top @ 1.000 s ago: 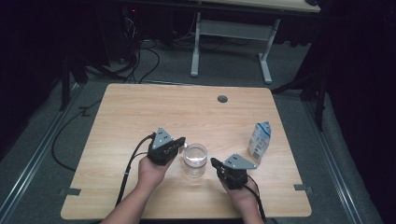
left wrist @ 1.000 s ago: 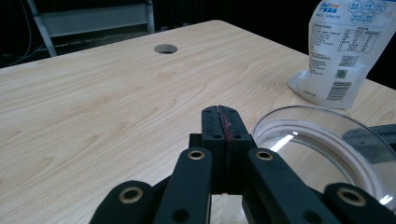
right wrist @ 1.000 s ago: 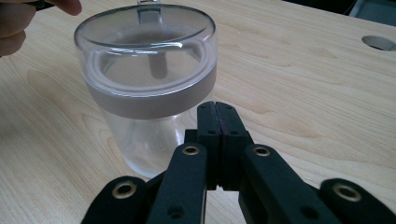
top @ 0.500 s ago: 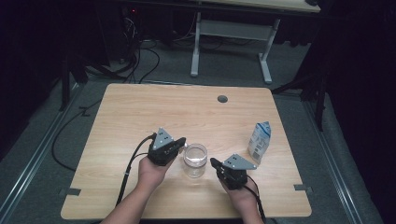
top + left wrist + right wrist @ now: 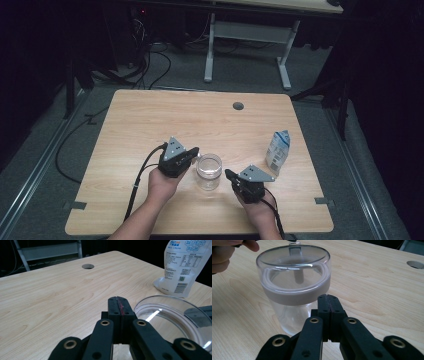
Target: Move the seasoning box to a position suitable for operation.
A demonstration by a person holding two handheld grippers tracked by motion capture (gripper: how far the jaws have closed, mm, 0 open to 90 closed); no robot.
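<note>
Nothing has shifted over the last second: the jar (image 5: 208,171) stands where it did, near the front of the table (image 5: 150,120), with the left gripper (image 5: 192,152) just beside it on one side and the right gripper (image 5: 229,174) just beside it on the other. Both pairs of jaws are pressed together and hold nothing (the lid is on). I judge the work not yet begun. The pouch (image 5: 277,151) stands apart, beyond the right gripper from the jar.

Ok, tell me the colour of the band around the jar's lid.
The band is pale greyish-white, under a clear lid on the jar; the right gripper view shows it best.
</note>
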